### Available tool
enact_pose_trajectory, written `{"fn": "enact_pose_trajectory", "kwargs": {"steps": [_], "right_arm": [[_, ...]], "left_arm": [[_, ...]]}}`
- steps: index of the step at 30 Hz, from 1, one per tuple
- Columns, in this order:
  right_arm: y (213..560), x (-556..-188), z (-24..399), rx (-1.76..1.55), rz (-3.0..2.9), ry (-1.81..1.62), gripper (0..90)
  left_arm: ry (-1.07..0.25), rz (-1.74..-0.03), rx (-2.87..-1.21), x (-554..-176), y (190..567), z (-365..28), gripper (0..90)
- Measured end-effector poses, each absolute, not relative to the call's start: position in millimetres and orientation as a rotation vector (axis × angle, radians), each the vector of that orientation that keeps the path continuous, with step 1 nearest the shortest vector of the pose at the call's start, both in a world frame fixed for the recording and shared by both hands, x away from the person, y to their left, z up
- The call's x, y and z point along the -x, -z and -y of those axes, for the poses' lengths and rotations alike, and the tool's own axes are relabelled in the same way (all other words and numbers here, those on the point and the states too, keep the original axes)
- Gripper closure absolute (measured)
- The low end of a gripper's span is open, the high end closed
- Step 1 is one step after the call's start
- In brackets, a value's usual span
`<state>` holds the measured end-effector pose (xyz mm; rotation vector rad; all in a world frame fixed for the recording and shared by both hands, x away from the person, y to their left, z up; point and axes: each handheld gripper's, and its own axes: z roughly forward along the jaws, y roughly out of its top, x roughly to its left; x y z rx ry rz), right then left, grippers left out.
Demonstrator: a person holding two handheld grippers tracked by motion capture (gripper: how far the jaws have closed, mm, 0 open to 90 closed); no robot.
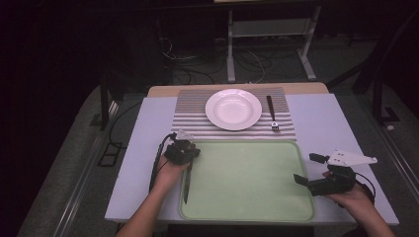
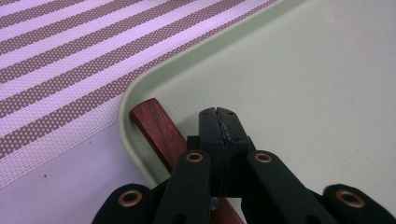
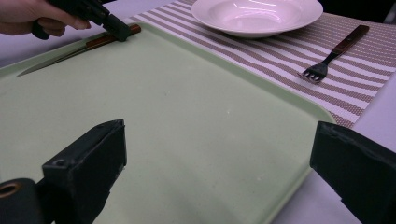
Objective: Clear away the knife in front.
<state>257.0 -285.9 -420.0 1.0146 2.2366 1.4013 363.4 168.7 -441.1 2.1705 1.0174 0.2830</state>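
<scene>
Left gripper (image 2: 218,113) jaws closed together, over wood-handled knife (image 2: 158,128) in smooth green tray (image 1: 257,197); right gripper (image 3: 219,172) jaws wide, empty; striped mat (image 1: 197,121), plate (image 1: 233,109), fork (image 1: 272,113) beyond.

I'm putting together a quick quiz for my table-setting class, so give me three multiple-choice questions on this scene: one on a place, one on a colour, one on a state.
1. Where in the tray does the knife lie?
A. in its middle
B. along its left side
C. along its right side

2. What colour is the tray?
A. blue
B. pale green
C. red

3. How do the jaws of the right gripper stand?
A. open, with nothing between them
B. shut tight and empty
C. shut on the knife

Key:
1 B: the high view shows the blade just inside the left rim.
2 B: the tray is pale green in all three views.
3 A: the right gripper view shows the jaws far apart over bare tray.
</scene>
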Motion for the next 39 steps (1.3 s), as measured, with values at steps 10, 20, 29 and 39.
{"fn": "enact_pose_trajectory", "kwargs": {"steps": [10, 20, 29, 39], "right_arm": [[420, -257, 286, -1.016, -2.242, -1.401, 3.9], [421, -257, 286, -1.016, -2.245, -1.398, 3.9], [421, -257, 286, -1.02, -2.246, -1.394, 3.9], [422, -257, 286, -1.019, -2.247, -1.392, 3.9]], "left_arm": [[-0.266, -0.926, -2.158, -358, 434, -170, 72.4], [-0.22, -0.745, -2.079, -333, 412, -186, 36.8], [-0.226, -0.753, -2.004, -313, 411, -206, 9.3], [-0.24, -0.773, -1.982, -305, 412, -223, 0.0]]}}
